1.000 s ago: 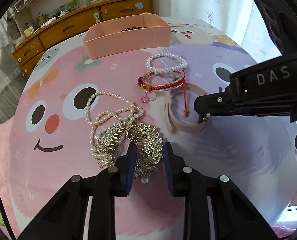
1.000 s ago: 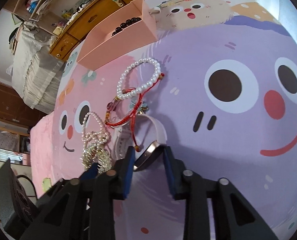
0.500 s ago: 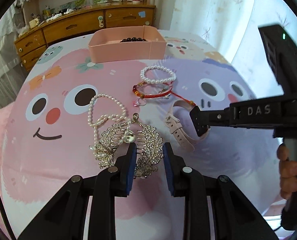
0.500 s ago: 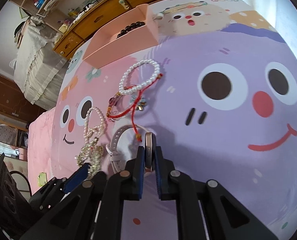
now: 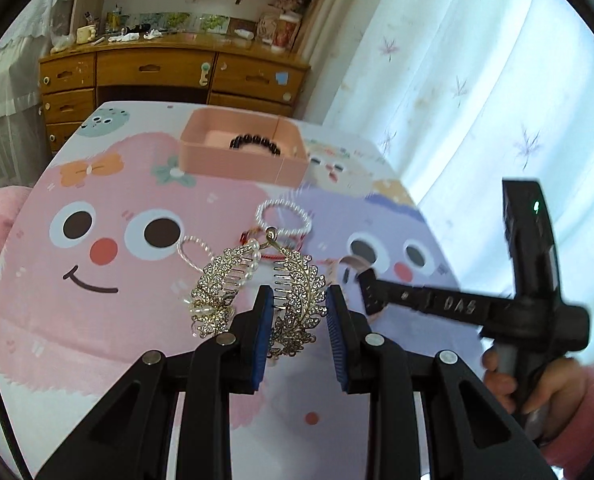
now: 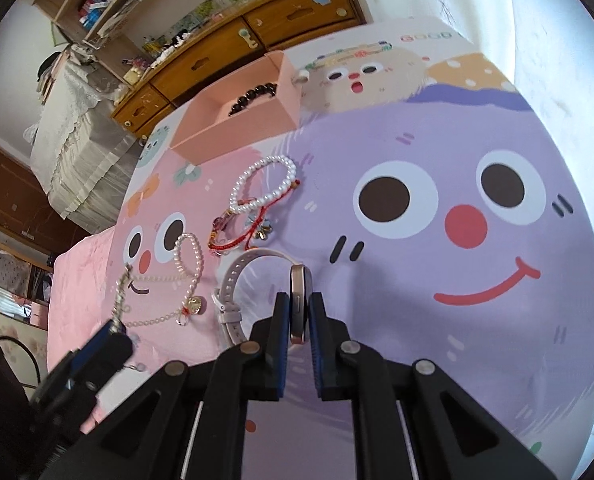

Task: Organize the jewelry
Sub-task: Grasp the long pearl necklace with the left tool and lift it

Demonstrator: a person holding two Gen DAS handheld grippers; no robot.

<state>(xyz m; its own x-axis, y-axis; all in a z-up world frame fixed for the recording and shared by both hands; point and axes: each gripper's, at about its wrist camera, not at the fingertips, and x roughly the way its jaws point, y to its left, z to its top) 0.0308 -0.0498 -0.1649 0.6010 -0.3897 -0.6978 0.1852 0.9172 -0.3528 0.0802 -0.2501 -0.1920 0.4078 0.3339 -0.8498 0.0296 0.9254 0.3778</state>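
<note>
My left gripper (image 5: 299, 332) is shut on a gold rhinestone leaf hair clip (image 5: 295, 292) and holds it above the table, with part of a pearl necklace (image 5: 195, 248) hanging from it. My right gripper (image 6: 298, 322) is shut on the face of a beige watch (image 6: 299, 300), whose strap (image 6: 233, 280) curves to the left. A white pearl bracelet (image 6: 263, 184) and a red cord bracelet (image 6: 237, 236) lie between the watch and the pink box (image 6: 233, 128), which holds a dark bead bracelet (image 6: 253, 94).
The table has a cartoon-face cloth, pink on the left and purple (image 6: 457, 240) on the right. A wooden dresser (image 5: 169, 72) stands behind the table. A white curtain (image 5: 457, 80) hangs at the right. A bed (image 6: 69, 120) is far left.
My right gripper has shut on the watch face. My left gripper has risen, lifting the hair clip and the pearl necklace off the cloth.
</note>
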